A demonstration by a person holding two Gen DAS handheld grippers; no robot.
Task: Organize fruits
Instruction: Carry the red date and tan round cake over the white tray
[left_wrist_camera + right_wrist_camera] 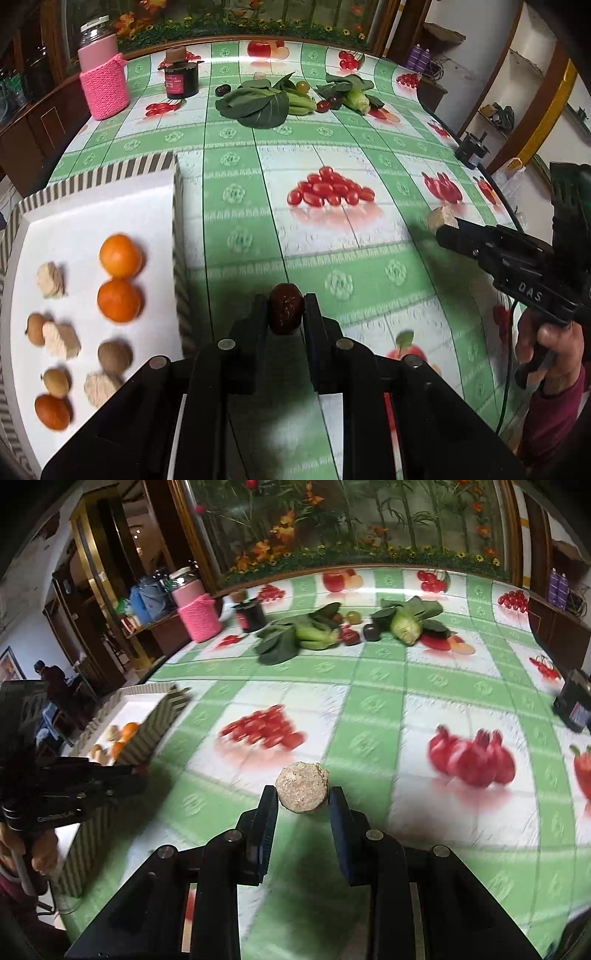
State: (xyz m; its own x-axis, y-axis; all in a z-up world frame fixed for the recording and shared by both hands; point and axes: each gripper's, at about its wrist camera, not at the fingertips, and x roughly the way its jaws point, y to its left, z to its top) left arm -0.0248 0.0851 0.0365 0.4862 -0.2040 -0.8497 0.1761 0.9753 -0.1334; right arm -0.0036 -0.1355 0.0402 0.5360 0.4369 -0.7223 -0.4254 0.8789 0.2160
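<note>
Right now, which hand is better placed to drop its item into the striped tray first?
Left. The left gripper, shut on the dried red date, sits right beside the striped tray. The right gripper holds its beige cake farther out over the tablecloth.

Tray (110, 206) cut off at left edge; tablecloth print (264, 727) motion-blurred.

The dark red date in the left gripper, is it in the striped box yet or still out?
Out. The date sits clamped in the left gripper above the tablecloth, right of the box.

2 oranges (120, 277), 4 beige chunks (51, 279), 1 date (285, 308).
</note>
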